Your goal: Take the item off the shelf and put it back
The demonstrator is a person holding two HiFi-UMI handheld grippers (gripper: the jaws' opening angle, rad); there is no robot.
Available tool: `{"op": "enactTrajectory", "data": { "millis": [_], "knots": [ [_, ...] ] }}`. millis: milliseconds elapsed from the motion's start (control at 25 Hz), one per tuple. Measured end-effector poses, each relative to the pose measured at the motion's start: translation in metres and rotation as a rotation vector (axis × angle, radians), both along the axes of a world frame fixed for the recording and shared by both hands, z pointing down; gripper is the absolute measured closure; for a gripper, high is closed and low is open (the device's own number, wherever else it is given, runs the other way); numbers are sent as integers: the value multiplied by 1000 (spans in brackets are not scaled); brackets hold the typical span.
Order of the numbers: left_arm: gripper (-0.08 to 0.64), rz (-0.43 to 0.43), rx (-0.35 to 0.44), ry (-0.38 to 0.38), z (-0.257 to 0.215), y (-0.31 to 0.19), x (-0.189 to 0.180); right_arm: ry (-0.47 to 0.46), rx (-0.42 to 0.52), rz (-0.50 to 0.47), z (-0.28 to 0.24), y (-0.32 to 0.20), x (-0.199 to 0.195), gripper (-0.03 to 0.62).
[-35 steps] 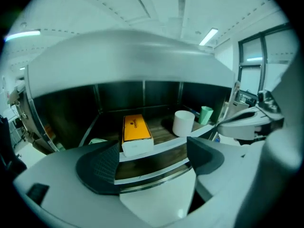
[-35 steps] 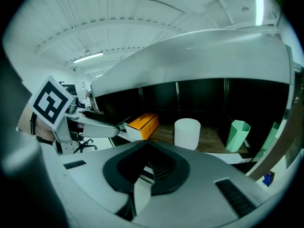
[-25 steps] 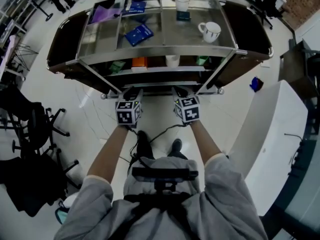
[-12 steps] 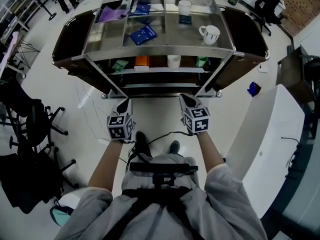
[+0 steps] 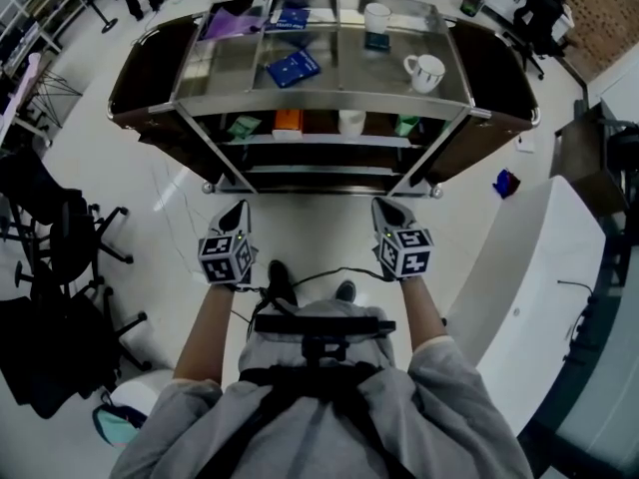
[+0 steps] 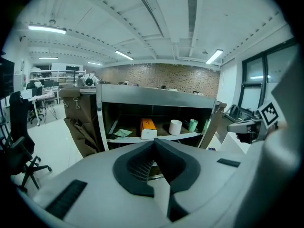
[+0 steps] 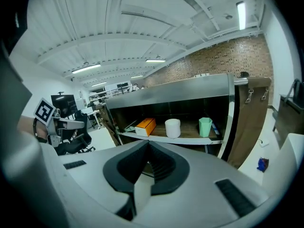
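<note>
The metal shelf cart stands ahead of me. On its middle shelf sit an orange box, a white cup, a green cup and a flat green packet. The left gripper view shows the same orange box, white cup and green cup. My left gripper hangs over the floor short of the cart, shut and empty. My right gripper is level with it, also shut with nothing in it. Both point at the shelf.
The cart's top holds a blue box, a white mug, another cup and a purple sheet. Black office chairs stand at the left, a white counter at the right. A small blue thing lies on the floor.
Both grippers have drawn back from the cart towards my body and spread a little apart. The shelf items have not moved.
</note>
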State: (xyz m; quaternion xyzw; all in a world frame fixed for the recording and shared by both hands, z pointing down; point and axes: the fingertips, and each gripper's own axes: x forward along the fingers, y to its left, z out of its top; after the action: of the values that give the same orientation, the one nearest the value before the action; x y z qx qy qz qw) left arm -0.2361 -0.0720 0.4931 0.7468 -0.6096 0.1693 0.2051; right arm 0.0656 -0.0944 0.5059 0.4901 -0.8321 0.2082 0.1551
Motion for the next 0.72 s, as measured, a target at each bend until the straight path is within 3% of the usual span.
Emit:
{"op": "enactTrajectory", "data": {
  "millis": [720],
  "knots": [
    [554, -30, -5, 47, 8, 3, -8, 10, 6, -10, -1, -4, 4, 583]
  ]
}}
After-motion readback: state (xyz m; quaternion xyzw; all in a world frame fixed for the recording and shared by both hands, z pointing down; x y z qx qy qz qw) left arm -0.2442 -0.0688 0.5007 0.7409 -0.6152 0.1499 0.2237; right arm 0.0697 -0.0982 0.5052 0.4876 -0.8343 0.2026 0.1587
